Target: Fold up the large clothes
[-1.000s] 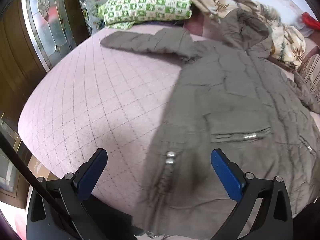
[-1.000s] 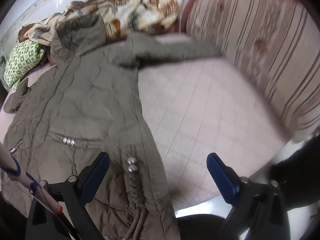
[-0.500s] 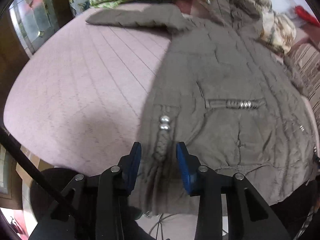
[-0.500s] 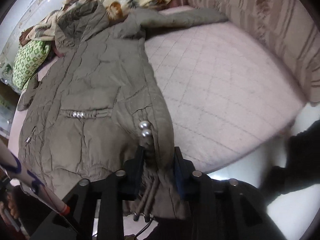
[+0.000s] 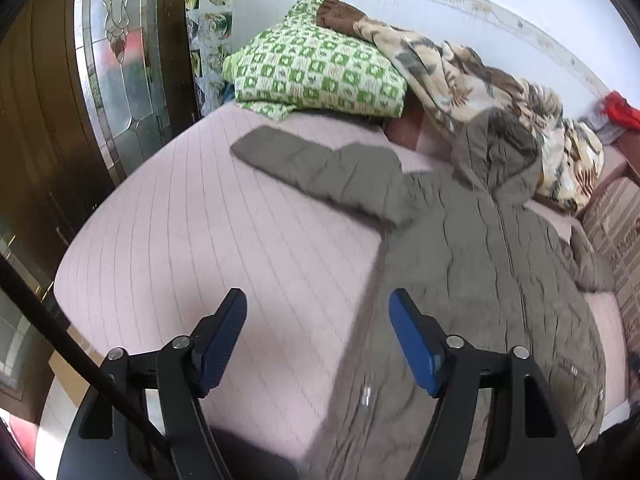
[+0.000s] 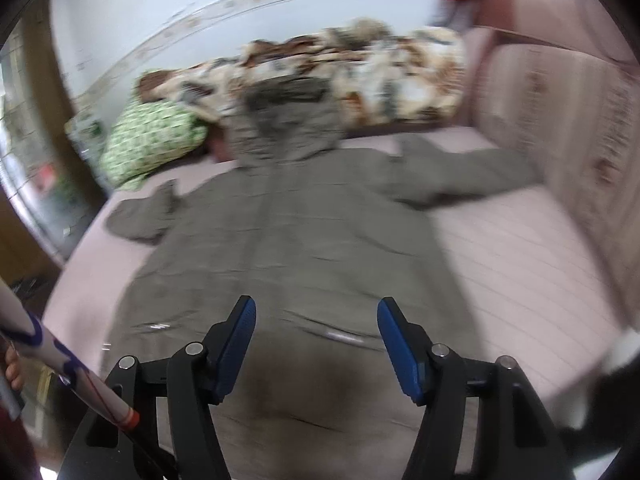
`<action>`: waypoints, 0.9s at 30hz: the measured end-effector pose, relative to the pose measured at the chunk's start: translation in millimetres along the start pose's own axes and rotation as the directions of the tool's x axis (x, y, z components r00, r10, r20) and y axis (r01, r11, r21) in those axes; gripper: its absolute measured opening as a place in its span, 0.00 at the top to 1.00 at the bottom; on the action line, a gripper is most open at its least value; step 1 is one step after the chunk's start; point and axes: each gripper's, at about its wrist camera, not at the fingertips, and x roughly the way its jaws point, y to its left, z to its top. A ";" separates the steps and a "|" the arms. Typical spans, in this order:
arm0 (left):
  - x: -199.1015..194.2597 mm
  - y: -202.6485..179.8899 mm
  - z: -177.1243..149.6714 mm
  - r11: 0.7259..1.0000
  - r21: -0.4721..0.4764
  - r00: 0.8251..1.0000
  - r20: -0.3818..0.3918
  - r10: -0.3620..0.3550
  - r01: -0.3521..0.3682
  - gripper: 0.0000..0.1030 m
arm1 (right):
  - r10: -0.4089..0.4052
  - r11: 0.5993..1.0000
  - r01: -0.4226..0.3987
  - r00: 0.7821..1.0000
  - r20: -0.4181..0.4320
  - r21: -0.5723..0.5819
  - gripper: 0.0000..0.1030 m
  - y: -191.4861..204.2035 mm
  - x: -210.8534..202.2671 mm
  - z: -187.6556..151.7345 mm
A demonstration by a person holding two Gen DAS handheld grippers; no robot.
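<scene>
Both claws are hanging apart and empty over the near end of the bed. Fingers of the left gripper (image 5: 318, 340) are standing wide, with the coat's (image 5: 480, 272) left hem edge lying just beneath and between them, half on the pink quilted bedspread (image 5: 200, 248). Fingers of the right gripper (image 6: 316, 344) are likewise spread, hovering over the middle of the coat (image 6: 300, 240) near its pocket line, gripping nothing.

Ahead of the claws the olive padded garment is lying flat and face up, zip running away down the centre. Farther off, both sleeves are stretching out sideways, the left sleeve (image 5: 320, 164) toward the green checked pillow (image 5: 316, 72), the right sleeve (image 6: 460, 172) toward the striped bed side. Beyond that, the hood (image 6: 288, 116) is resting against the leaf-patterned blanket (image 6: 360, 68).

By my judgement, the spreading is finished but no fold is showing yet: sleeves, sides and length are all waiting to be turned in.
</scene>
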 end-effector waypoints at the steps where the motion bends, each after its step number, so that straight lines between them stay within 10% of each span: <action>1: 3.5 2.1 8.3 1.000 -0.007 1.000 0.006 0.006 -0.006 0.25 | 0.021 1.000 -0.021 1.000 -0.003 -0.017 0.34 12.3 8.4 3.1; 13: 175.4 69.6 137.0 0.975 -0.185 0.987 -0.123 0.102 -0.123 0.24 | 0.026 0.998 -0.033 0.992 -0.125 -0.055 0.34 40.7 124.0 -3.7; 20: 300.9 118.6 145.3 0.906 -0.417 0.967 -0.254 -0.037 -0.075 0.25 | -0.012 1.000 0.012 0.988 -0.152 -0.001 0.34 15.3 152.4 0.8; 27: 367.0 138.9 171.6 0.818 -0.575 0.974 -0.186 -0.126 -0.004 0.17 | -0.056 0.998 0.061 0.981 -0.186 0.022 0.34 6.3 173.5 6.7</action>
